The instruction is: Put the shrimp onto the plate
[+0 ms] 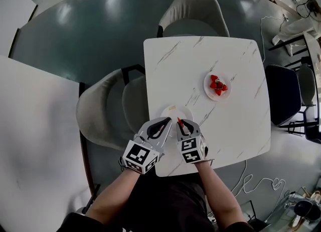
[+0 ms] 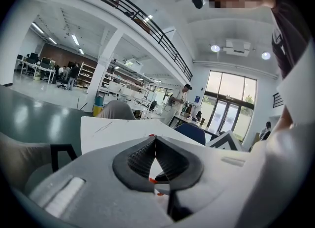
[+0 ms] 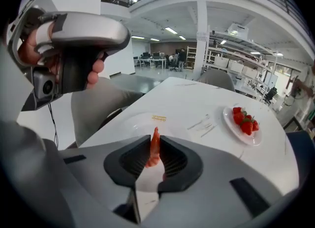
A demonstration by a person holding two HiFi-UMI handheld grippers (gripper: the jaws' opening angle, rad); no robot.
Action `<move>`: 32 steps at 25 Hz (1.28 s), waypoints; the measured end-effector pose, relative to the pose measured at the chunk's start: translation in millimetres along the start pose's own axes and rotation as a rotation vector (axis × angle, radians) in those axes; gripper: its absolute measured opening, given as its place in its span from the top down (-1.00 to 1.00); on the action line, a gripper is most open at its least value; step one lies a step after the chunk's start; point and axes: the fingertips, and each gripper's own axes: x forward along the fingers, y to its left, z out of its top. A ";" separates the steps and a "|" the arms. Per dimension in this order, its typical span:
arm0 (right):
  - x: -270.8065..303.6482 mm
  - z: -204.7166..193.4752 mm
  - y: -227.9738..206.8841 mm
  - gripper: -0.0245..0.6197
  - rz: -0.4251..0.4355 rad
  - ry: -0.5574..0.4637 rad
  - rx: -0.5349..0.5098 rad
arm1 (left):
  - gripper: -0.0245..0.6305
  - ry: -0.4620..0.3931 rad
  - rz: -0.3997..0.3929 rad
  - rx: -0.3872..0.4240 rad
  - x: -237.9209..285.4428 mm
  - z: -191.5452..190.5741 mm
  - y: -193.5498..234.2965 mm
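The right gripper has its fingers clenched on the shrimp, whose long axis stands upright, one end poking above the fingertips. The empty plate lies just ahead of and below those fingers. The left gripper, its fingers pressed together on nothing, sits alongside.

Strawberries are heaped on a small white dish toward the marble table's right edge. A grey chair stands at its far edge, another at its left.

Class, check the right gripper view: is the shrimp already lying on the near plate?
No, the shrimp is clamped between the jaws of the right gripper, off the plate.
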 end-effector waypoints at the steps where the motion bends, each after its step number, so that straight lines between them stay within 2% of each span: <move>1: 2.1 -1.0 1.3 0.74 -0.004 0.011 -0.014 | 0.90 0.004 -0.001 -0.001 -1.0 -1.4 1.0; 13: 22.8 -9.0 8.0 0.74 0.011 0.131 -0.137 | 0.90 0.043 0.000 -0.015 -4.4 -15.4 7.3; 19: 21.1 -7.7 6.6 0.68 0.048 0.141 -0.091 | 0.90 0.051 -0.003 -0.021 -0.2 -13.9 6.8; 27: -20.9 31.6 -1.6 0.69 0.051 0.026 -0.018 | 0.90 0.046 0.013 -0.016 -5.7 7.7 -9.7; 29: -38.8 47.1 -1.6 0.70 0.056 -0.024 0.019 | 0.90 0.039 0.019 -0.011 -10.1 19.4 -17.0; 32: -71.1 78.7 -3.9 0.82 0.057 -0.140 0.076 | 0.90 0.031 0.032 -0.006 -17.1 37.0 -28.1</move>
